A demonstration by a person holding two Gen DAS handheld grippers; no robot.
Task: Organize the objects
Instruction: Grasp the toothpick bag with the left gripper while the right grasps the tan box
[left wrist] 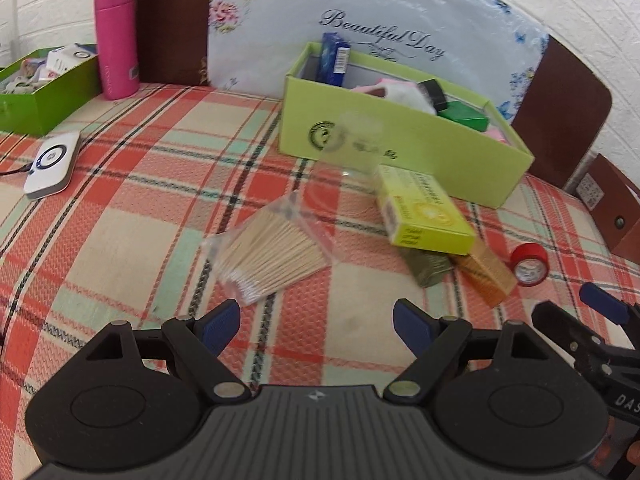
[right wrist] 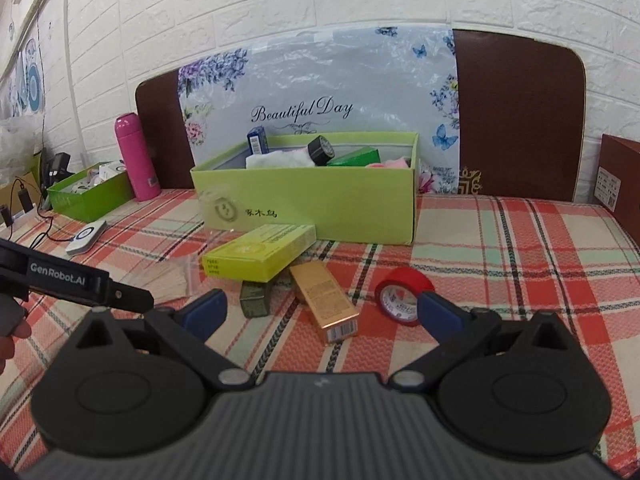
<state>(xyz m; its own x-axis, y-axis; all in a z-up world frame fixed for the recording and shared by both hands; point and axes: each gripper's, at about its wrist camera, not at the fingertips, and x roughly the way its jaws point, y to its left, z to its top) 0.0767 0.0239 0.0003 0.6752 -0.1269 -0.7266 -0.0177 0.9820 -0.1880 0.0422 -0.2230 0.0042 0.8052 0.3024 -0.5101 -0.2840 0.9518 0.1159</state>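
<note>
A light green open box point(left wrist: 400, 148) point(right wrist: 320, 196) stands on the plaid cloth and holds several items. In front of it lie a yellow-green carton point(left wrist: 424, 210) point(right wrist: 260, 250), a dark olive packet point(left wrist: 428, 266) point(right wrist: 256, 298), a gold box point(left wrist: 486, 272) point(right wrist: 326, 298), a red tape roll point(left wrist: 530, 264) point(right wrist: 402, 294) and a clear bag of cotton swabs point(left wrist: 276, 250) point(right wrist: 168, 276). A clear plastic cup point(left wrist: 352, 148) stands by the box front. My left gripper point(left wrist: 316, 326) is open, empty, just short of the swabs. My right gripper point(right wrist: 320, 314) is open, empty, around the gold box's near end.
A pink flask point(left wrist: 116, 38) point(right wrist: 138, 156) and a darker green box point(left wrist: 44, 88) point(right wrist: 92, 194) stand at the left. A white device with a cable point(left wrist: 52, 164) point(right wrist: 86, 238) lies on the cloth. A brown headboard and floral cushion point(right wrist: 320, 92) back the bed.
</note>
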